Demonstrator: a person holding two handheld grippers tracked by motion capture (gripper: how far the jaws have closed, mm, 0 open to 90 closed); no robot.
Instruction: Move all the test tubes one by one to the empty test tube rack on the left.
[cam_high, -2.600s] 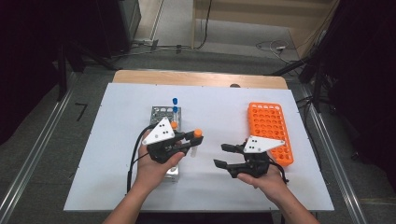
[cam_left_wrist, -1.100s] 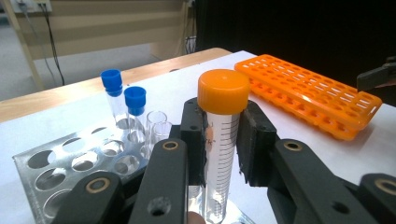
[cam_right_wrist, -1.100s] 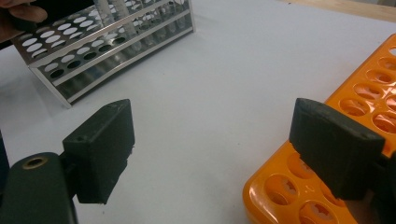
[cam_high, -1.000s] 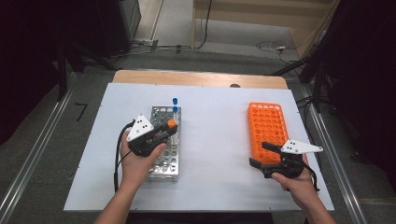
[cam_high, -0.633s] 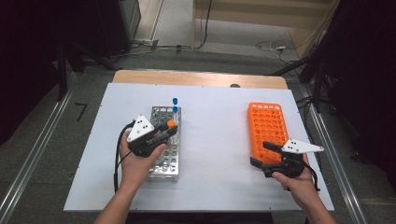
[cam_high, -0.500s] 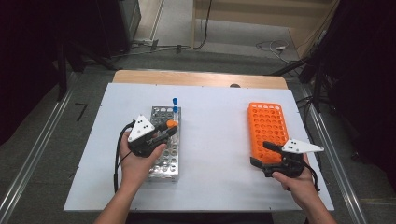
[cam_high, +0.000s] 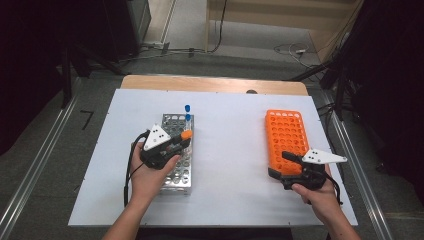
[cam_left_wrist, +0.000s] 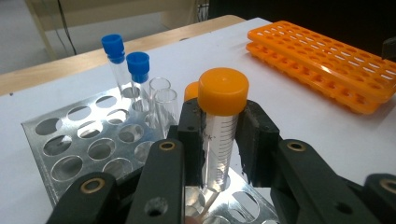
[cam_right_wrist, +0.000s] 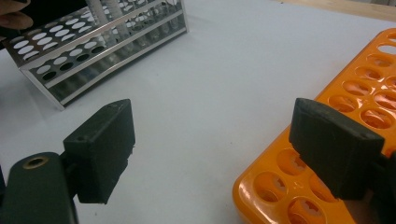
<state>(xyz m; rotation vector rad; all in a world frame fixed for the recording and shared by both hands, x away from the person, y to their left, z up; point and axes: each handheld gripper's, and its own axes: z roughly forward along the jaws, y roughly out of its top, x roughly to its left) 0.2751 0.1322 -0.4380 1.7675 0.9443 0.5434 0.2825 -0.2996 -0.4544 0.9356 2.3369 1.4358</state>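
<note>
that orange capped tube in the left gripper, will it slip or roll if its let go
The orange-capped tube looks like smooth clear plastic, so it could slide in the left gripper if the hold loosens. It appears empty, so probably light. Being round, it would likely roll on the table unless seated in the metal rack.

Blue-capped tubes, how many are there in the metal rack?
2. One blue-capped tube stands at the rack's far end; the second stands right beside it, one hole nearer the left gripper. More could be hidden behind that gripper.
</note>
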